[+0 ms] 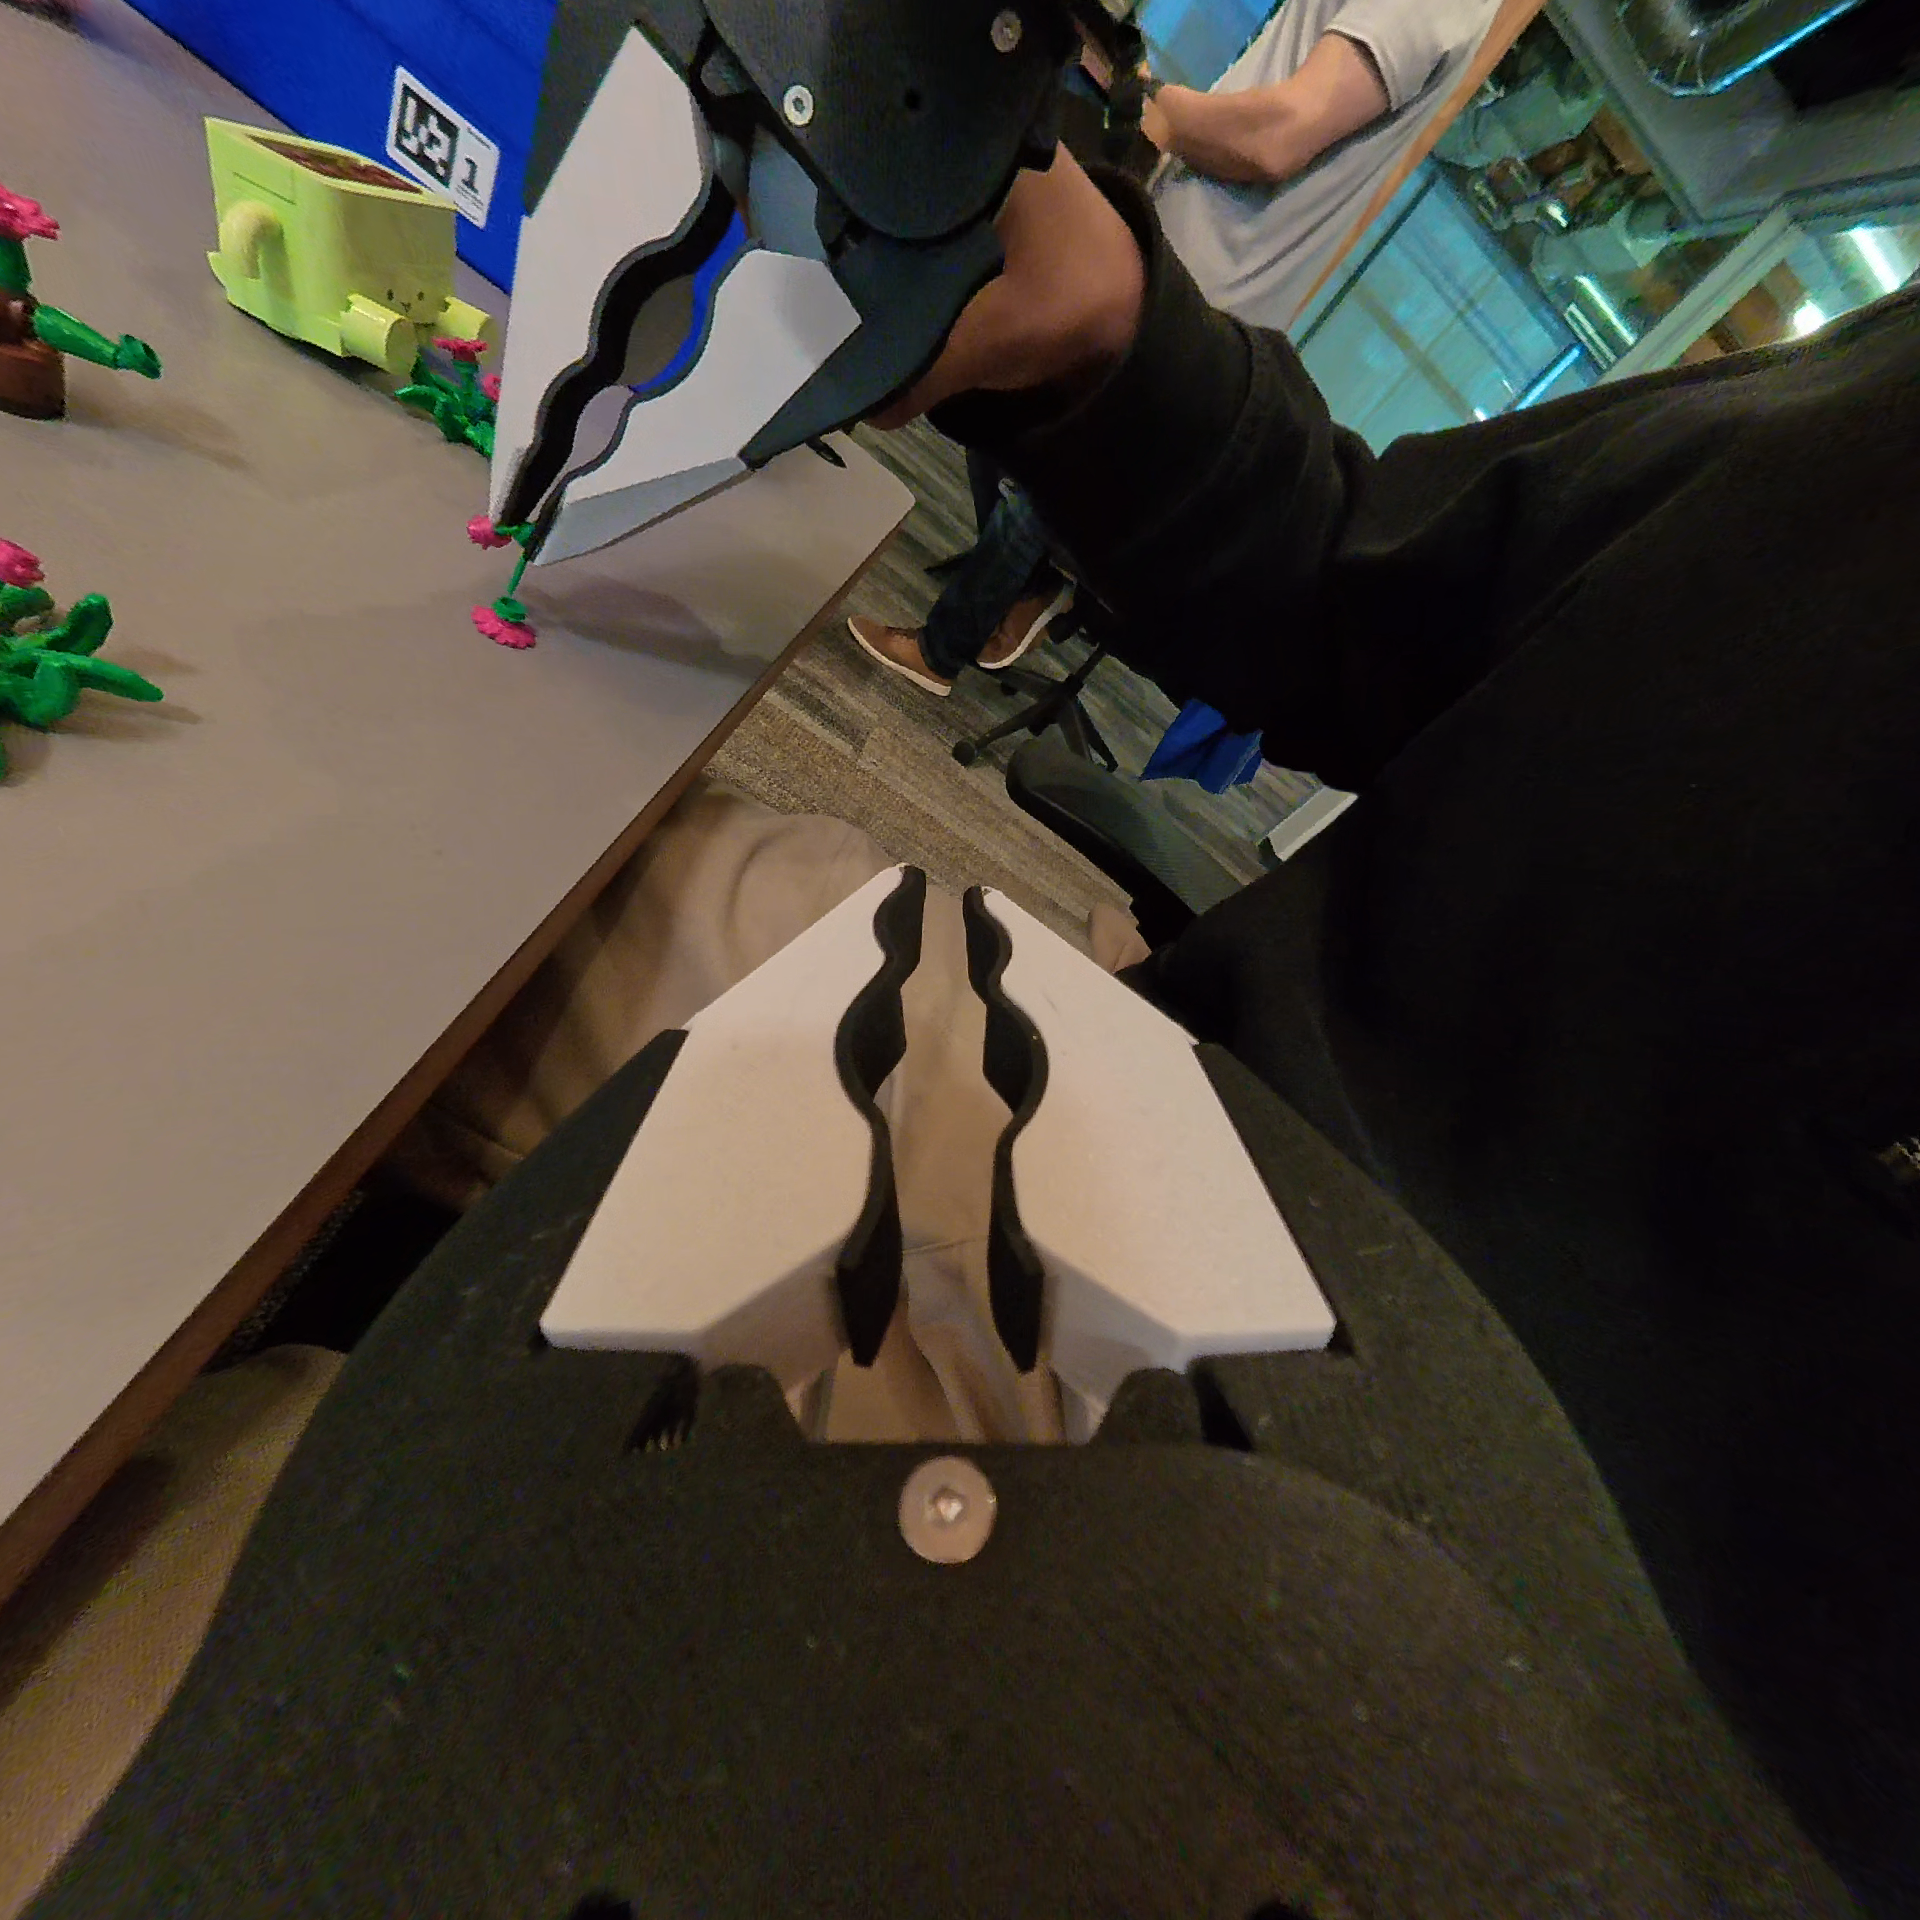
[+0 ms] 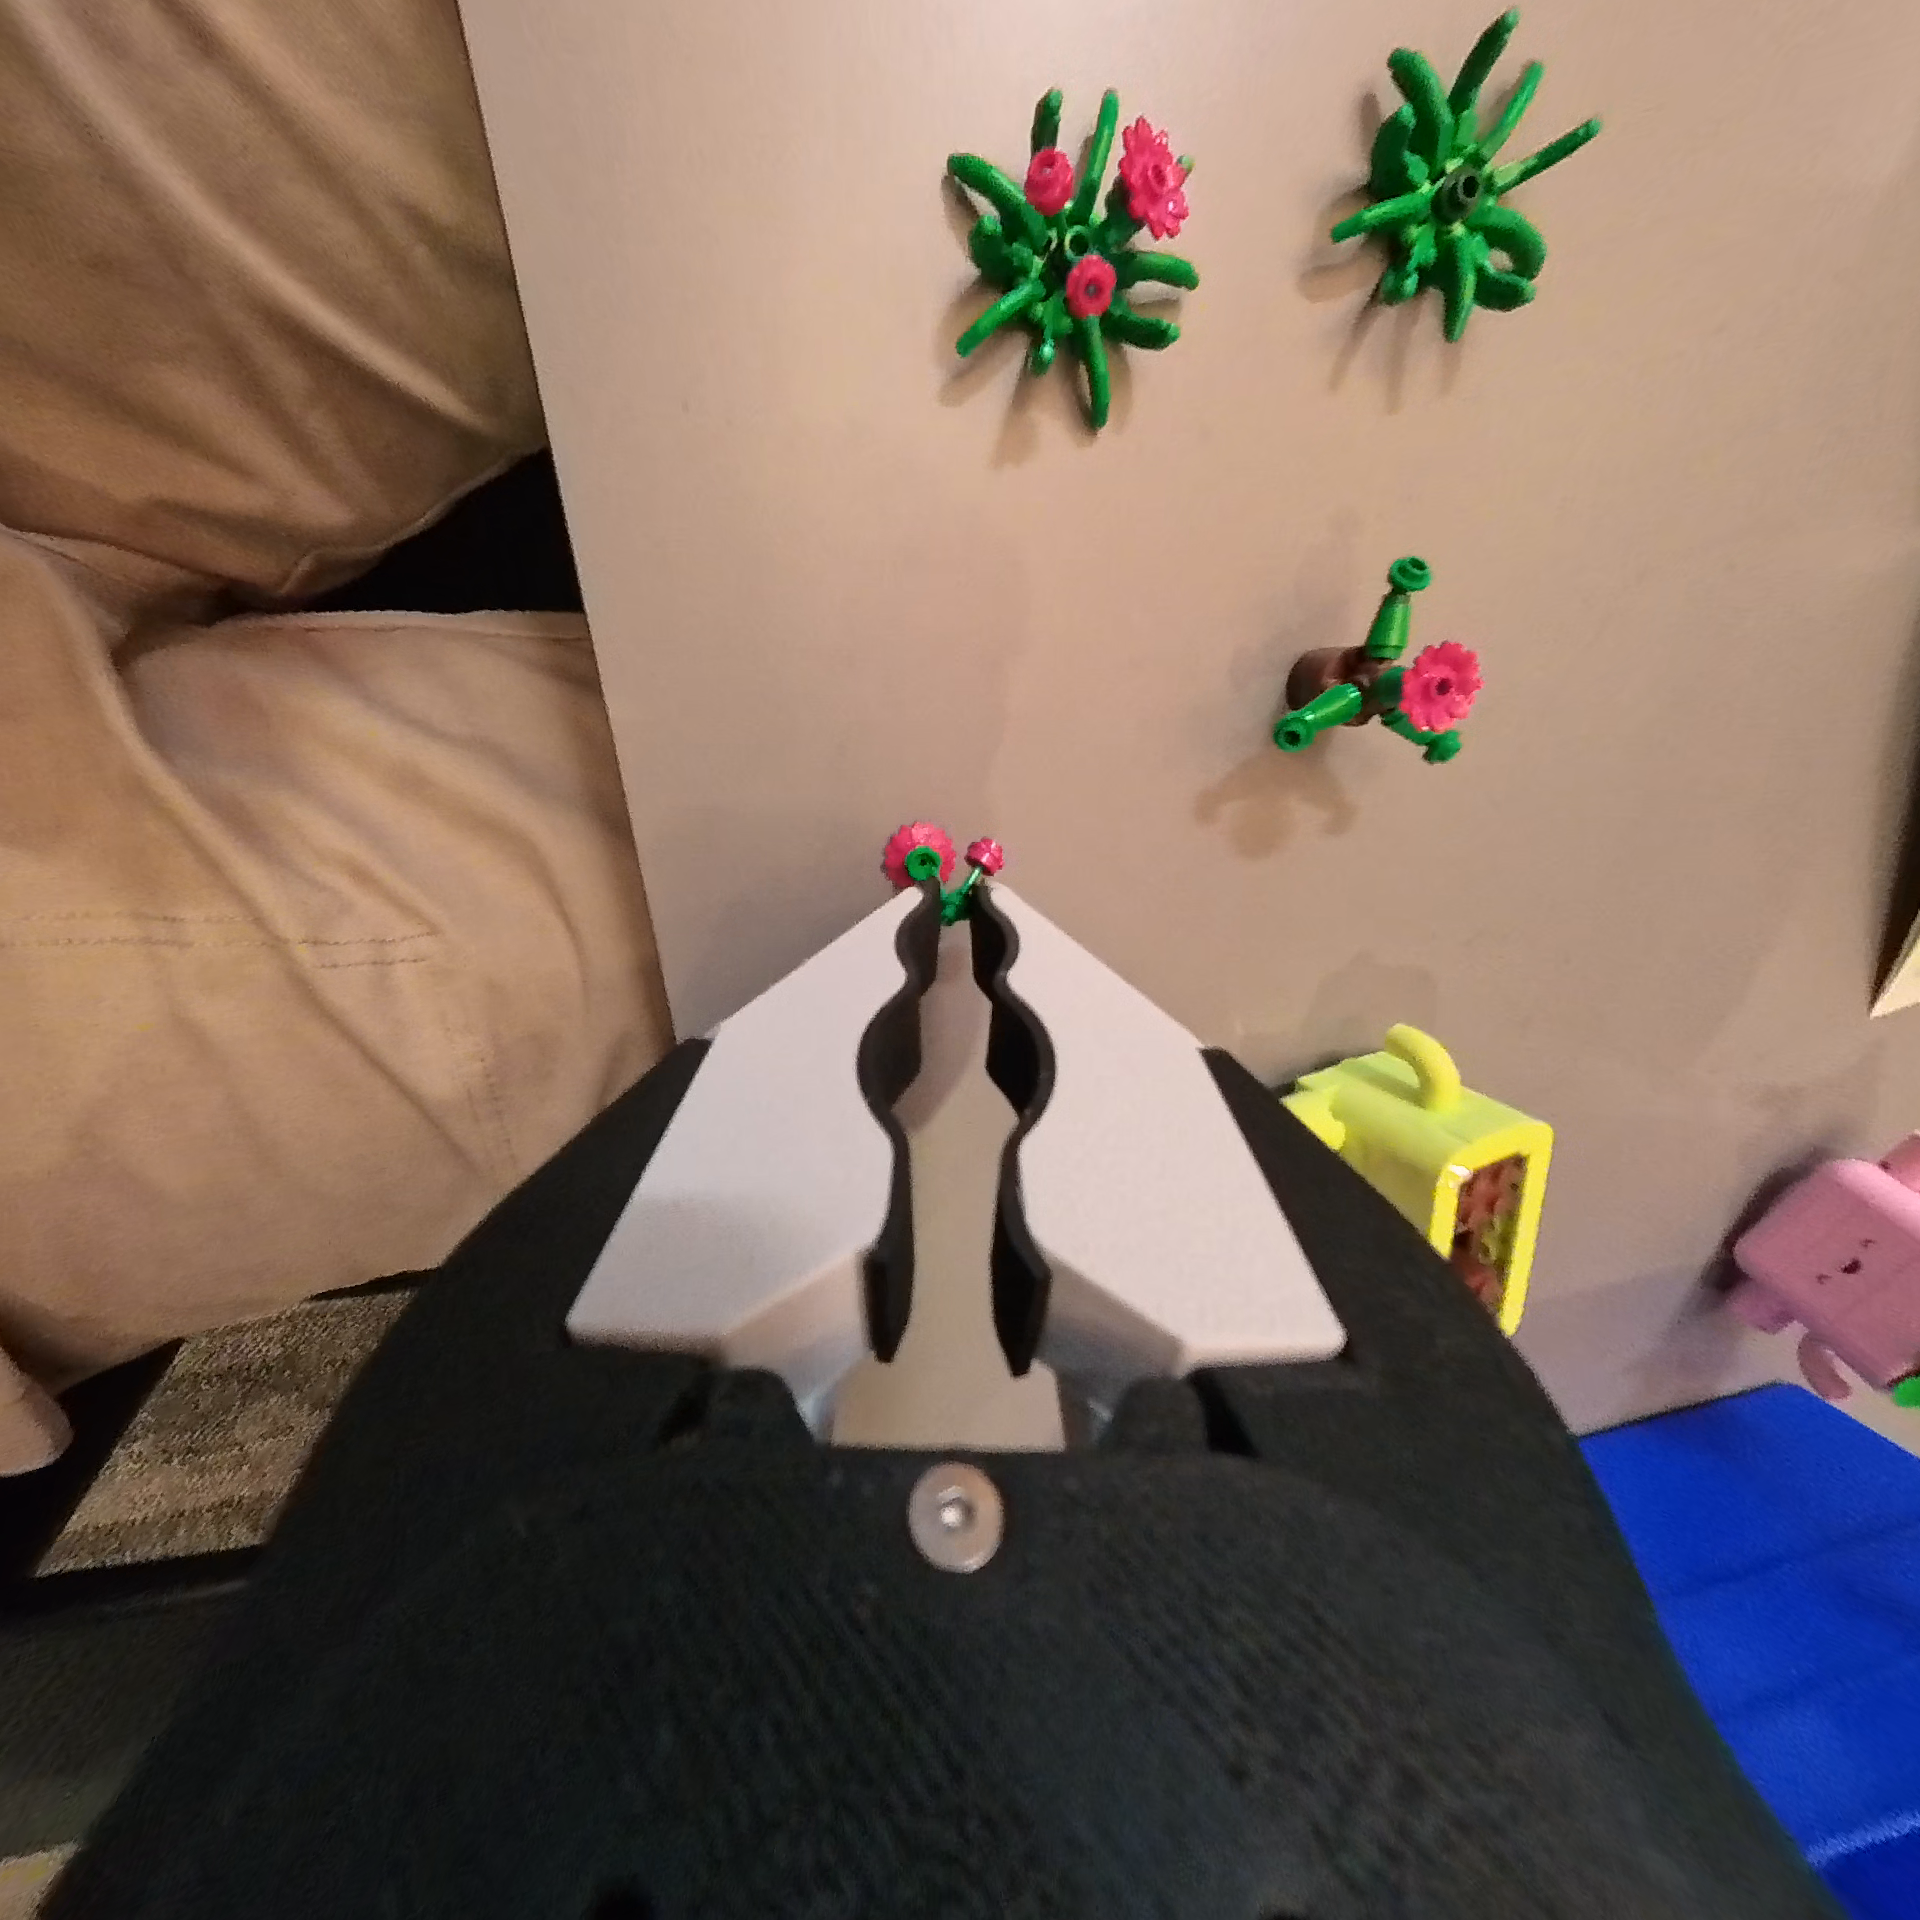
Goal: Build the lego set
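Nearest to me in the left wrist view is my left gripper, its fingers slightly spread with nothing between them, hanging off the table over tan trousers and carpet. Farther off, my right gripper pinches a thin green flower stem whose lower pink bloom touches or nearly touches the tabletop, near the table's corner. A yellow-green pot stands behind it, with a tag card against a blue box beyond. A person's arm and an office chair sit past the corner.

In the right wrist view, my right gripper is nearest, its tips pressed on that stem, two pink blooms poking out beyond them. Ahead lie a leafy plant with pink flowers, a bare leafy plant and a small brown stub with green buds and one flower; the yellow-green pot and a pink figure sit to the right.

I judge the step to be carrying this stem to one of the plants. The hold is only at the very tips on a slim part, so I'd keep the squeeze steady and move slowly, and bring my left gripper up to brace the receiving plant before pushing in. The table edge runs close on the left of my grip; a slip there drops the piece to the floor. The open room lies ahead, toward the plants.
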Tool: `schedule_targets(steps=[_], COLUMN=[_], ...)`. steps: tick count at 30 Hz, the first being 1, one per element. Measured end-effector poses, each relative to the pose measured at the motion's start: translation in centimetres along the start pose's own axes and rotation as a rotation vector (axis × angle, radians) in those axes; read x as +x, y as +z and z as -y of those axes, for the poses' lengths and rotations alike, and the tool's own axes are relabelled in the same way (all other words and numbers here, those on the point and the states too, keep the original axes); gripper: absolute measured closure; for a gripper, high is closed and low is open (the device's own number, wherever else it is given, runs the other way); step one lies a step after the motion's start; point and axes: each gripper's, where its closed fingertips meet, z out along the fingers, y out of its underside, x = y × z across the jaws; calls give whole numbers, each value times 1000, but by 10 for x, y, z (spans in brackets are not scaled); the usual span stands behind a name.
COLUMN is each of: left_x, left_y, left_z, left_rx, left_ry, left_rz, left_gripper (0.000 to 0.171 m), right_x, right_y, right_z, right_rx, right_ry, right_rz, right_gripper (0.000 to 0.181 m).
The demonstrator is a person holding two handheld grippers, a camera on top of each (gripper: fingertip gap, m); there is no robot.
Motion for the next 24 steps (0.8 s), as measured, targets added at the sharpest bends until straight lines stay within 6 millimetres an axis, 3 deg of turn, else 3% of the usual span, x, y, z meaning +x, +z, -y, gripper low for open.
schedule_targets(steps=[24], left_x=[0], left_y=[-1], left_z=[0], left_rx=[2], left_ry=[0], left_rz=[2], left_gripper=[166], right_x=[-1], right_y=[5], right_z=[1], right_rx=[-101], right_ry=[-18], right_rz=[70], right_gripper=[178])
